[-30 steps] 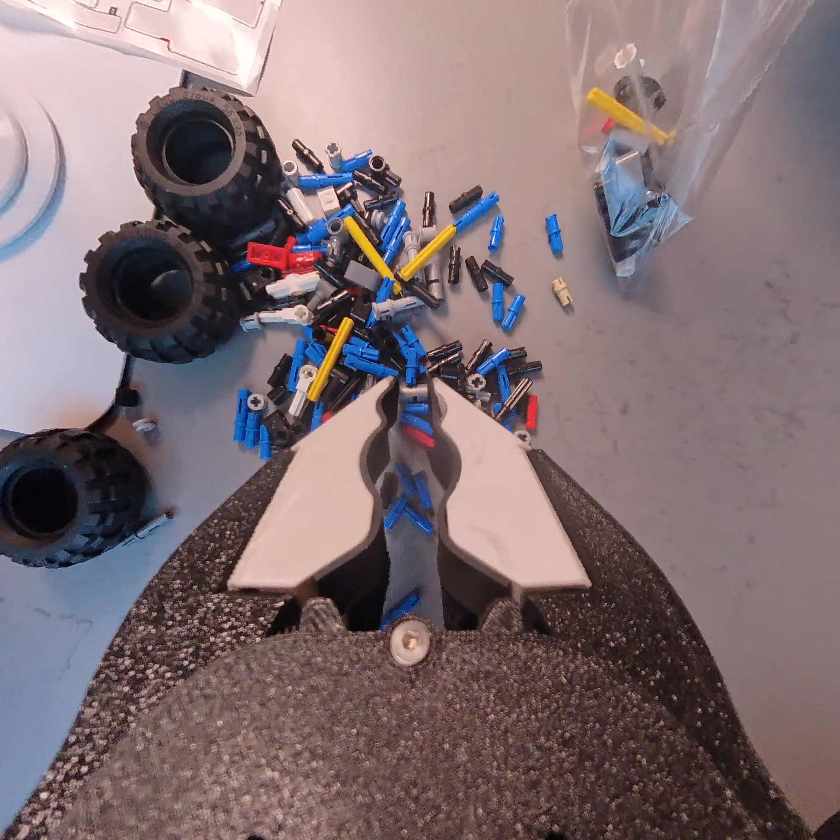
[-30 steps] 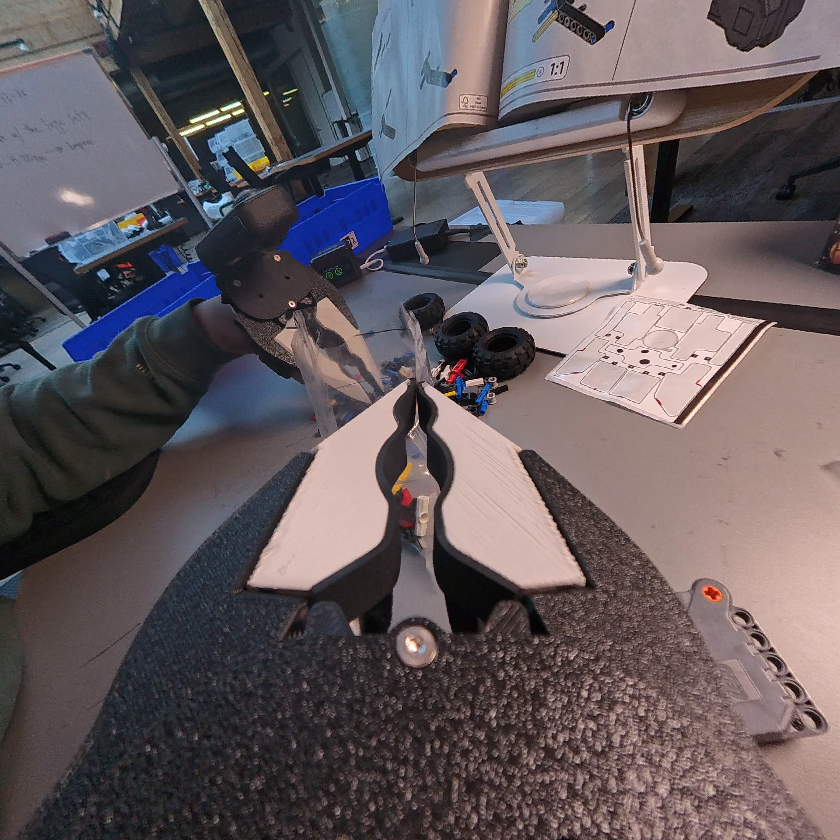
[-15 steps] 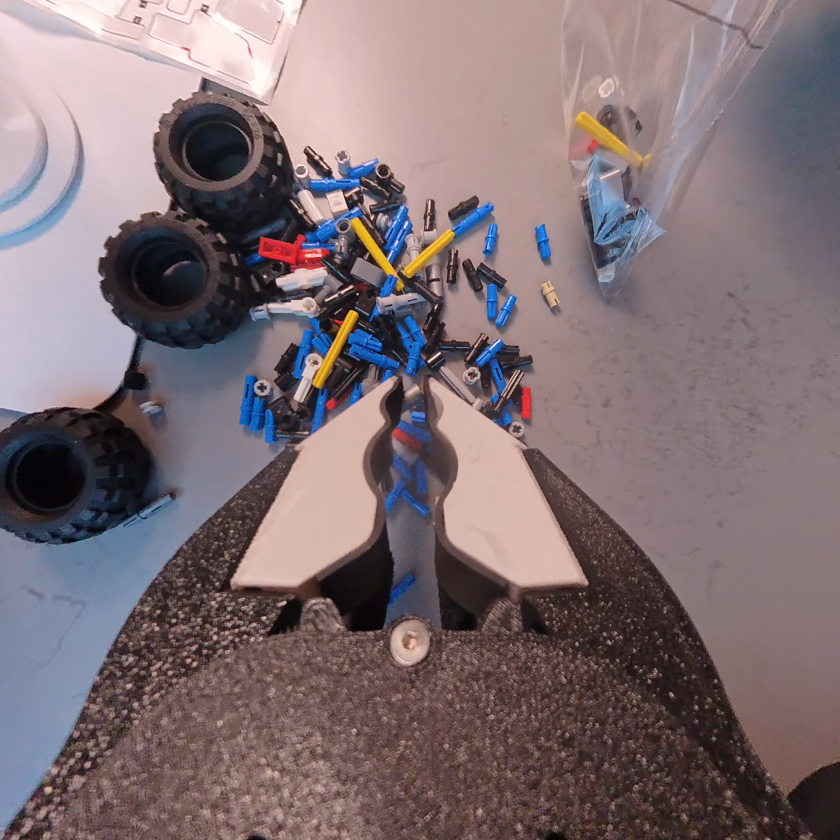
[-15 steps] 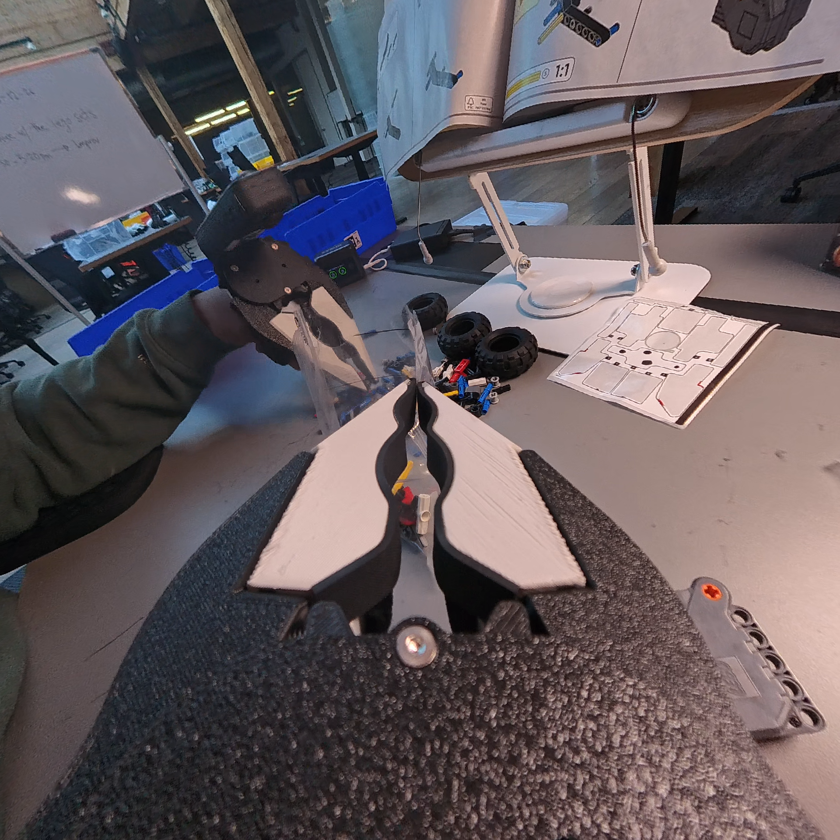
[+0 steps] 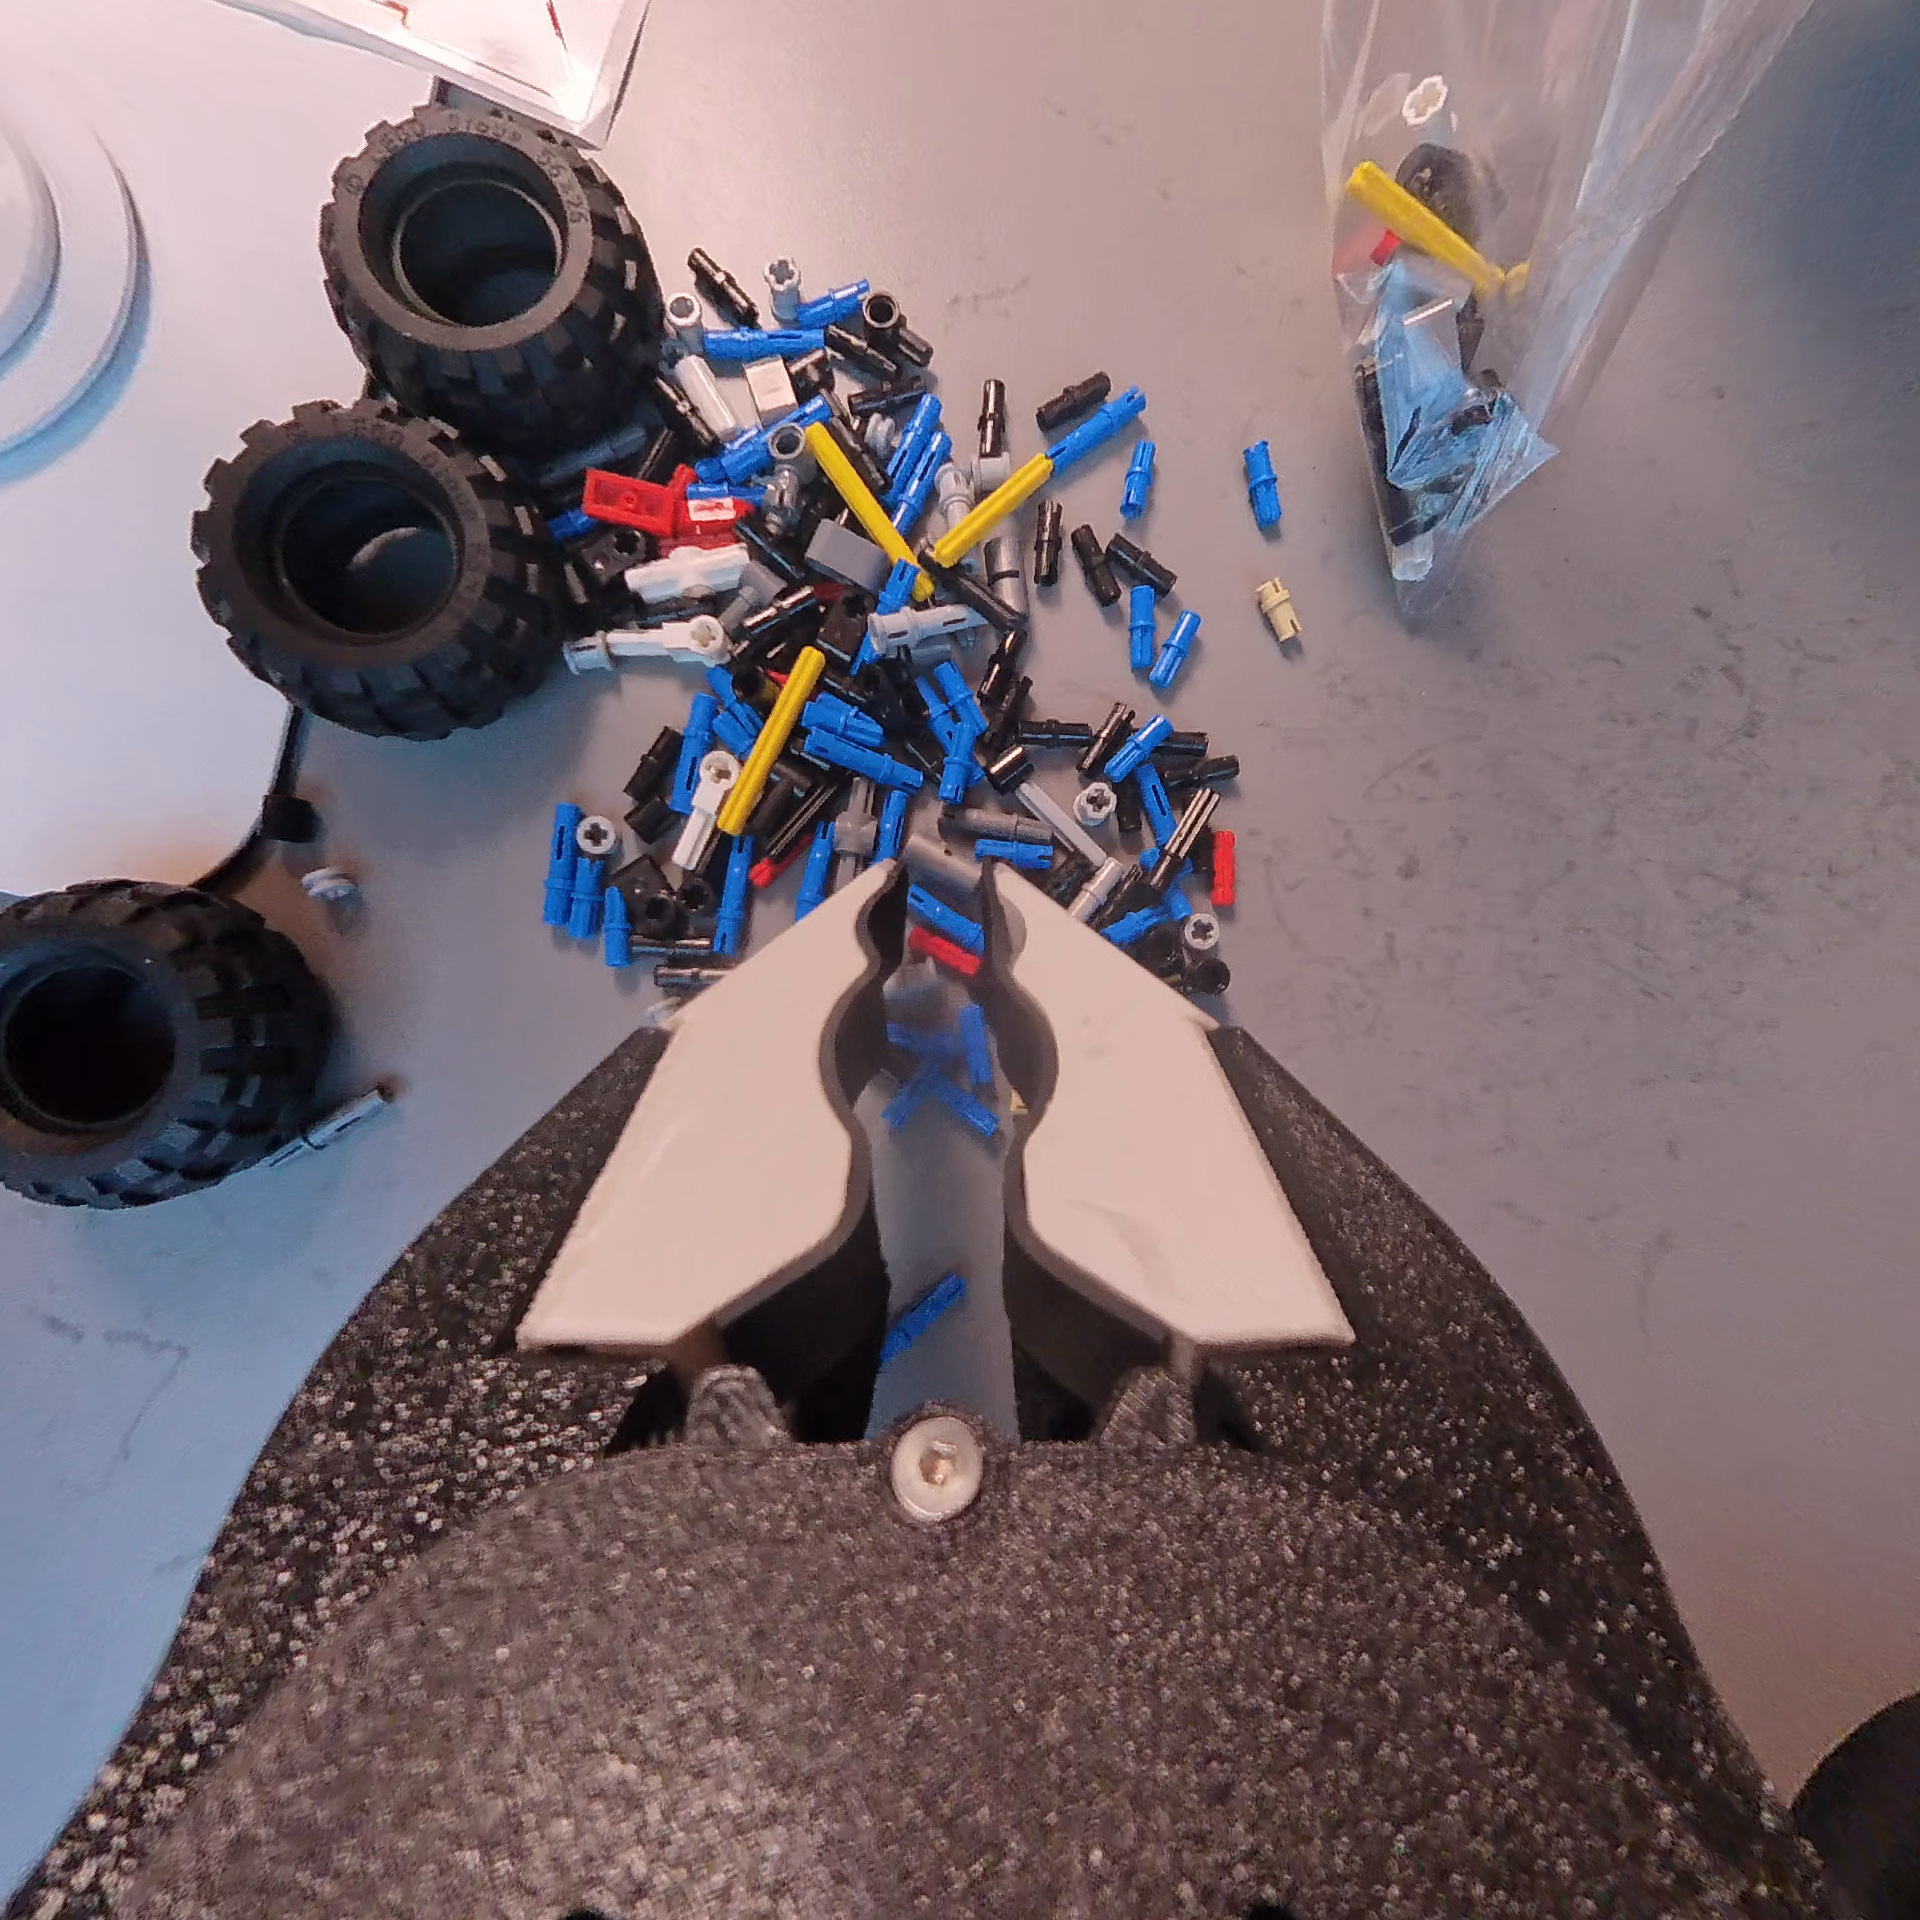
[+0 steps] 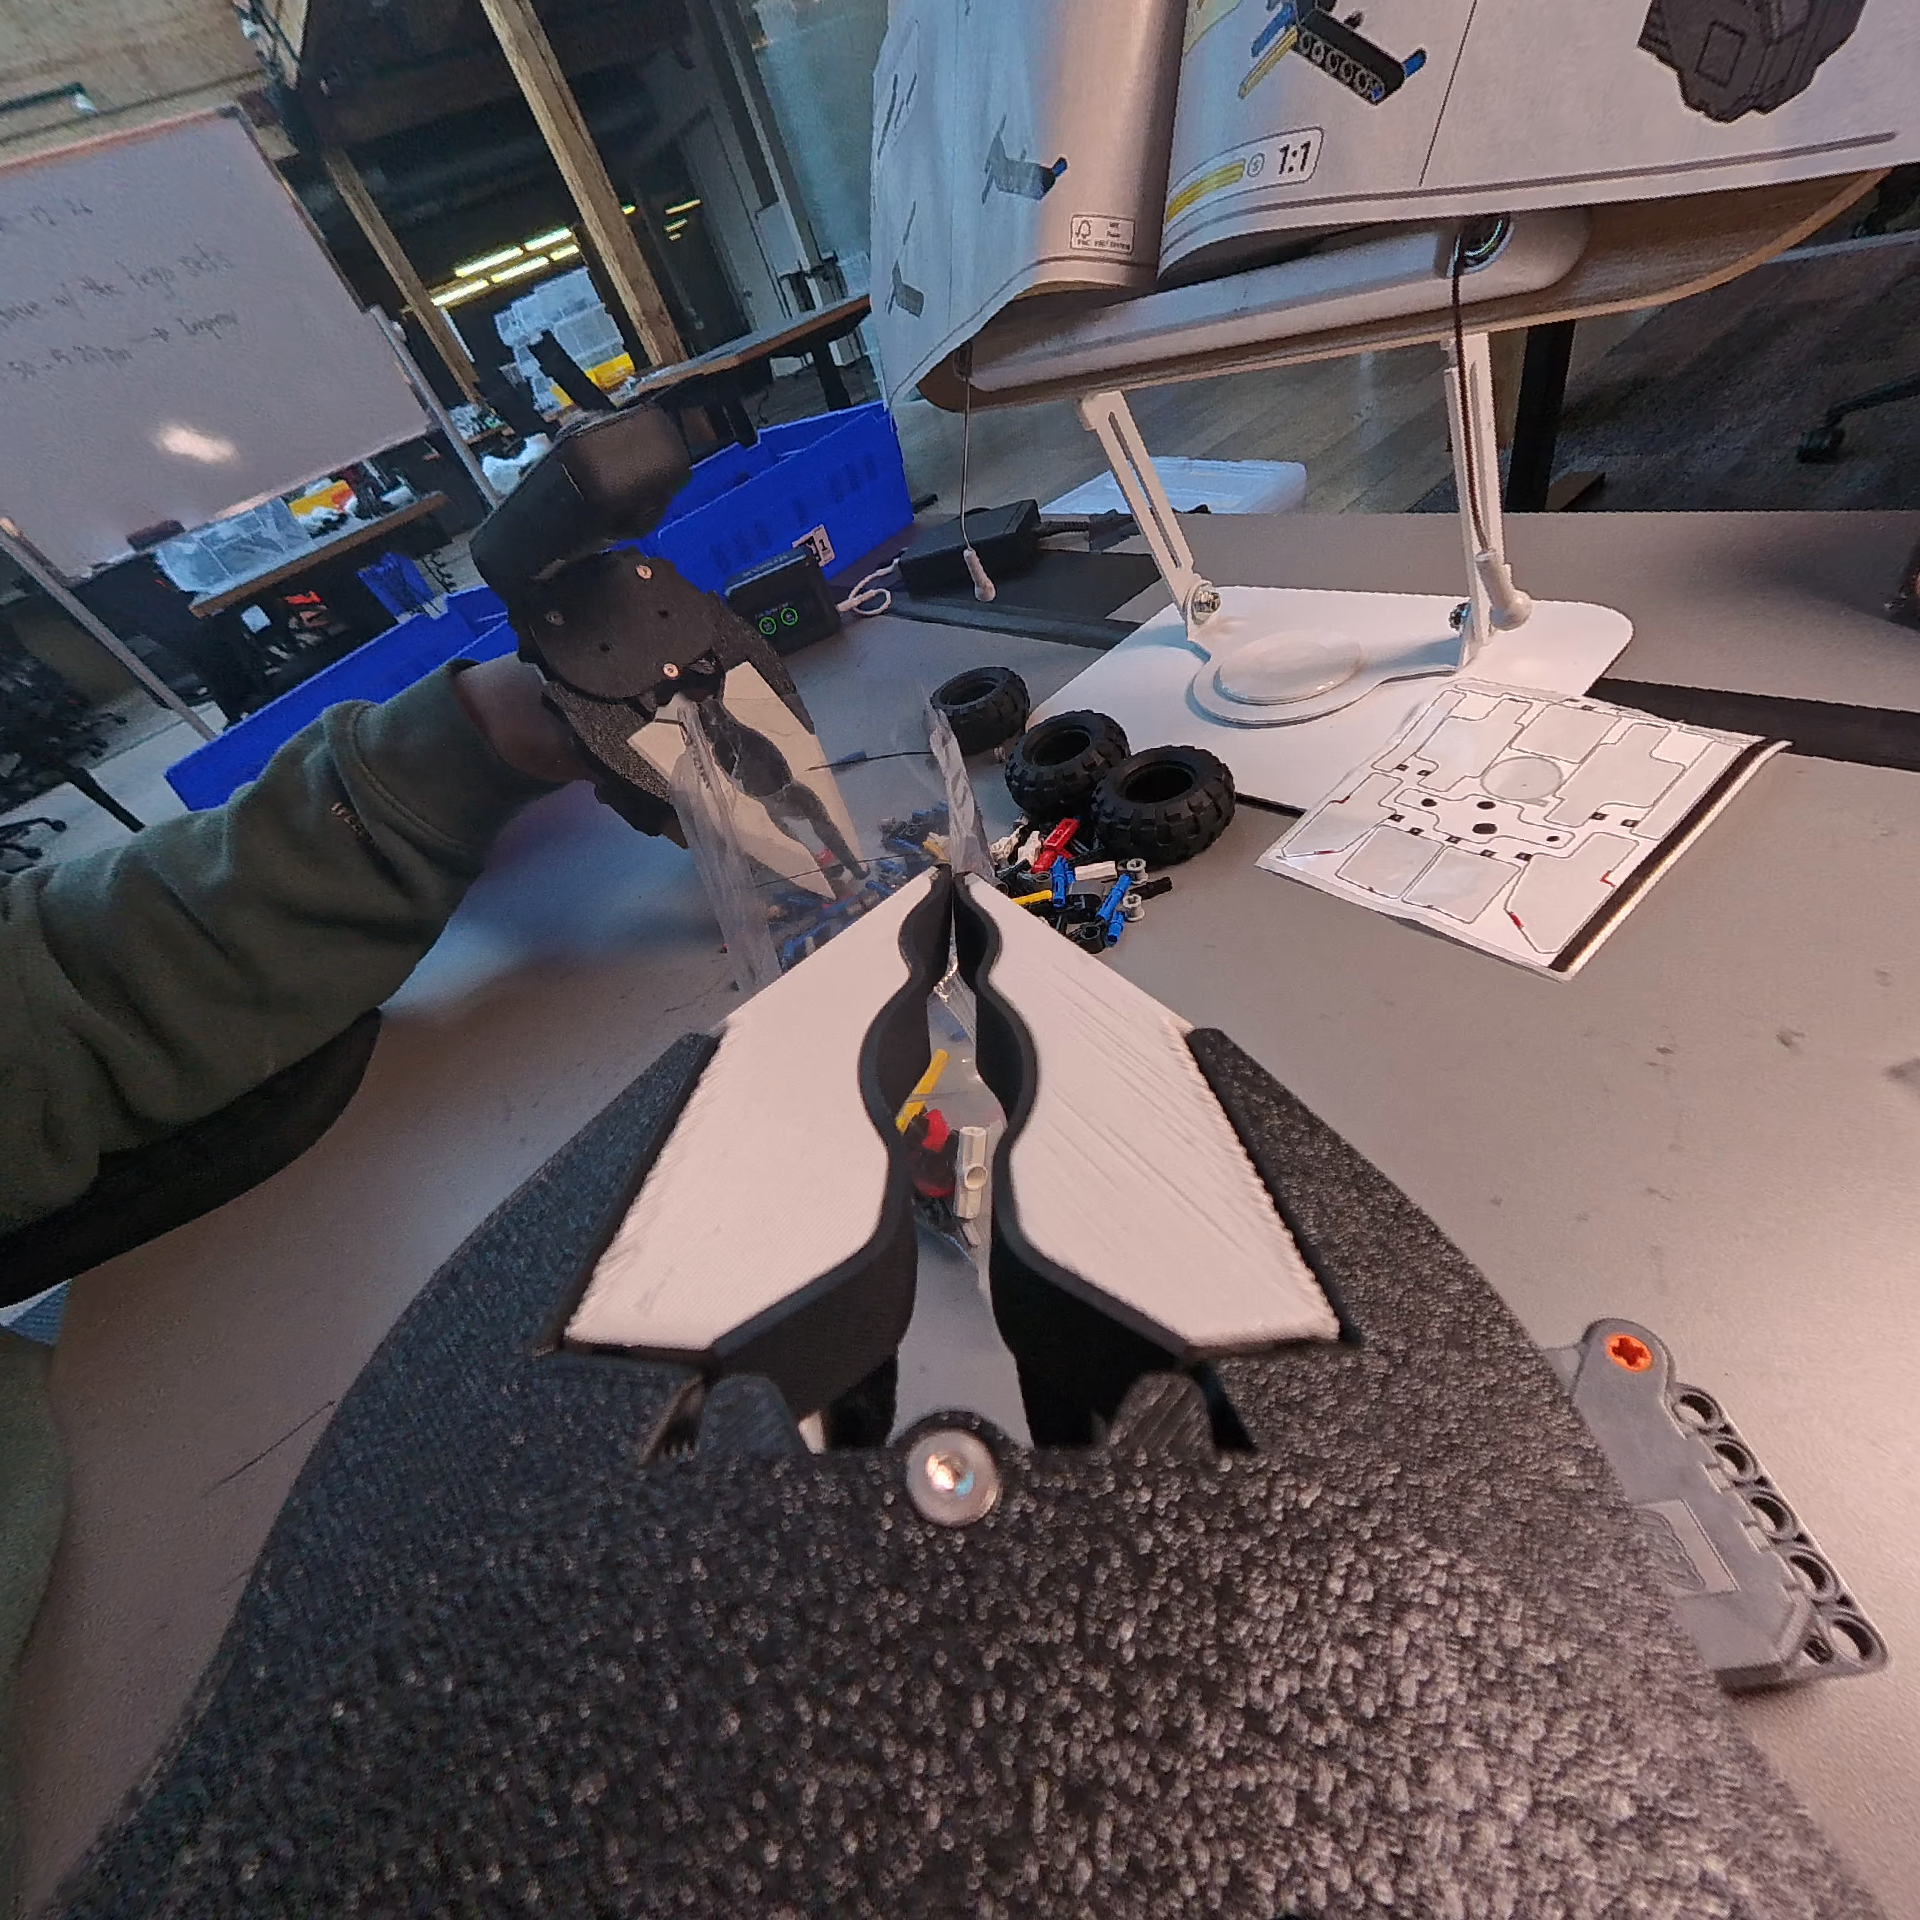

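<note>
Black knobbly tyres point(image 5: 488, 260), grey table point(image 5: 1558, 935)

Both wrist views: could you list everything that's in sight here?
tyres: three, black, left of the pile
pile of small pins: many, blue, black, yellow, red, grey, mid-table
plastic bag: one, clear, a few parts inside
sticker sheet: one, white, right of the tyres
stand: one, white, behind the tyres, carrying an open booklet
holed block: one, grey, near table edge
bins: blue, background
whiteboard: one, far left
table: grey
sleeve: green
left claw: slightly apart over the pile
right claw: shut on the bag
</note>
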`<move>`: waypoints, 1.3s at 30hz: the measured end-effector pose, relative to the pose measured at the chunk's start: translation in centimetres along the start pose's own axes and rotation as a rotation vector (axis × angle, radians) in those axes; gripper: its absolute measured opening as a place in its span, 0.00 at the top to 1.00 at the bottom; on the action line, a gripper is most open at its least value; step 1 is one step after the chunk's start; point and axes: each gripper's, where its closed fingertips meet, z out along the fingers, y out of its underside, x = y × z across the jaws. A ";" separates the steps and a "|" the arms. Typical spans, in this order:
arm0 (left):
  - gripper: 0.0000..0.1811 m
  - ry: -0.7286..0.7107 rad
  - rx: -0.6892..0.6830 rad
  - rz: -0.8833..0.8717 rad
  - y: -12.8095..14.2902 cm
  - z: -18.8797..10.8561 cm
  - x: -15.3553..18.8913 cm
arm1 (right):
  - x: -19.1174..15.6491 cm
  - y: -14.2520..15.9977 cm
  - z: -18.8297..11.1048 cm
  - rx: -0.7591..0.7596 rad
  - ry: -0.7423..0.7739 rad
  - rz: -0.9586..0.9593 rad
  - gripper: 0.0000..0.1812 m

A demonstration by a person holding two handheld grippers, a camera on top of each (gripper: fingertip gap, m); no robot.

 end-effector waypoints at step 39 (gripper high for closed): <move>0.95 -0.085 0.022 -0.013 -0.6 0.2 -2.0 | -1.1 0.4 0.5 -0.014 -0.016 -0.045 1.00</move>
